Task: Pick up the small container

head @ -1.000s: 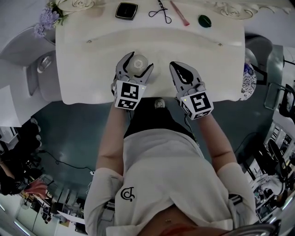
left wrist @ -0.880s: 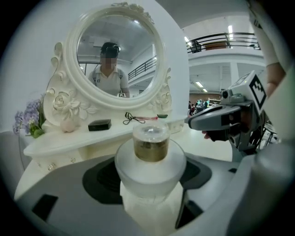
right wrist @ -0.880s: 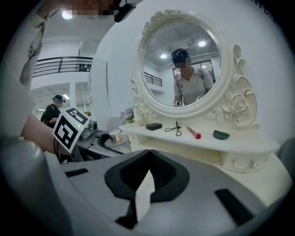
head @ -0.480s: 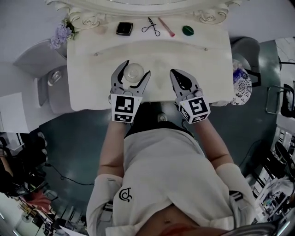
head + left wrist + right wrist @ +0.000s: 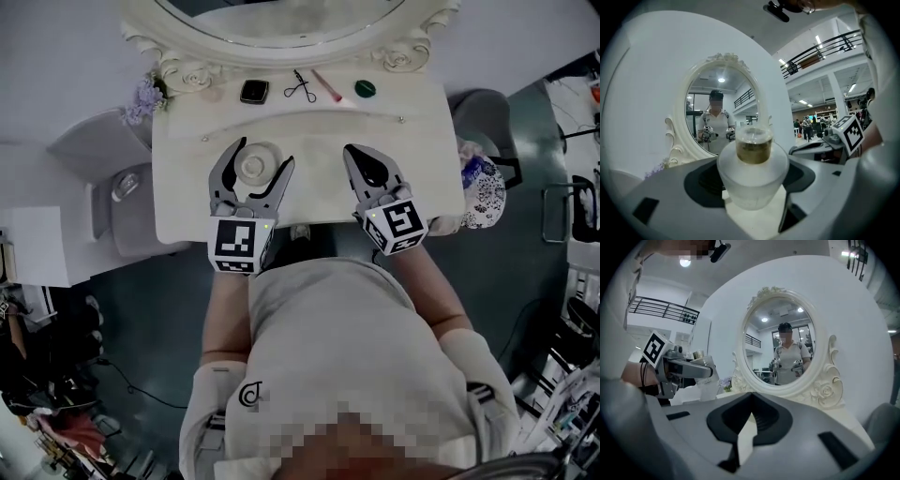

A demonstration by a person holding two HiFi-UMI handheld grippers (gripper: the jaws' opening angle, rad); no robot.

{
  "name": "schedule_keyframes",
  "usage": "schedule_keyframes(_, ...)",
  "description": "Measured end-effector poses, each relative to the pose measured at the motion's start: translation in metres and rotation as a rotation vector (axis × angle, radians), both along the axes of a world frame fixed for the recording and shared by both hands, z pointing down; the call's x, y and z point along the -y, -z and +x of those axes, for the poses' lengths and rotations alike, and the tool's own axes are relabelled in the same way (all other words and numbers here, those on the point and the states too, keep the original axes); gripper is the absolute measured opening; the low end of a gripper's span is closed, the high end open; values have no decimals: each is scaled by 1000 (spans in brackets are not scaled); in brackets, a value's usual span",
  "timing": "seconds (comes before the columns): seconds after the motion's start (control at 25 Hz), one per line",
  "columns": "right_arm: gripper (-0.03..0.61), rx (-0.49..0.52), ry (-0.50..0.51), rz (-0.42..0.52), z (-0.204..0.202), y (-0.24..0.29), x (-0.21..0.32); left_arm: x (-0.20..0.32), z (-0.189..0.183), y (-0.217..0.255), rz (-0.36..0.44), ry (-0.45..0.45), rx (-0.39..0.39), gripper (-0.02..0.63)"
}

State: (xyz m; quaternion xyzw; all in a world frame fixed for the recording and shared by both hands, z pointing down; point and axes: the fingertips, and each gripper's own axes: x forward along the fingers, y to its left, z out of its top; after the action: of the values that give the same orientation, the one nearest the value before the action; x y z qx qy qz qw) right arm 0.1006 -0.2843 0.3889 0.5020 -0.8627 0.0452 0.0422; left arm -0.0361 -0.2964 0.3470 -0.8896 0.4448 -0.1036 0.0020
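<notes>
1. The left hand-held gripper (image 5: 263,153) grasps the small container (image 5: 253,167). Its two jaws stand wide apart and press on the container's sides at 9 and 3 o'clock.
2. In the left gripper view the container is a frosted, rounded jar. It has a clear top, and something brownish shows through that top.
3. The container stands upright between the jaws, over the white surface (image 5: 319,131). It lies toward 9 o'clock from the surface's middle, nearer the front edge than the back.
4. No view shows whether its base touches the surface or hangs just above it.
5. The right hand-held gripper (image 5: 352,153) is at 3 o'clock from the left one, apart from it and over the same surface. Its jaws are clenched, meeting at the tips, with nothing between them.
6. Both hand-held grippers point toward 12 o'clock, at the oval mirror (image 5: 281,19) with its carved white frame.
7. A row of small things lies along the surface's 12 o'clock edge, well apart from the container:
   - a black compact (image 5: 254,91);
   - a scissor-shaped tool (image 5: 301,87);
   - a pink stick (image 5: 327,86);
   - a round green item (image 5: 365,89).
8. Purple flowers (image 5: 142,97) sit at the surface's 10 o'clock corner, beside the mirror frame.
</notes>
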Motion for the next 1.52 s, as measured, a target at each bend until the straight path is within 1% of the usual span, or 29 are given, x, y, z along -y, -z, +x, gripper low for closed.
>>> schedule_keyframes(0.2, 6, -4, 2, 46, 0, 27, 5, 1, -12, 26, 22, 10, -29, 351)
schedule_keyframes(0.4, 6, -2, 5, 70, -1, 40, 12, 9, -21, 41, 49, 26, -43, 351)
schedule_keyframes(0.72, 5, -4, 16, 71, -3, 42, 19, 13, -16, 38, 44, 9, -38, 351)
schedule_keyframes(0.96, 3, -12, 53, 80, -5, 45, 20, 16, -12, 38, 34, -1, -37, 351)
schedule_keyframes(1.52, 3, -18, 31, 88, -5, 46, 18, 11, -14, 33, 28, -21, -49, 350)
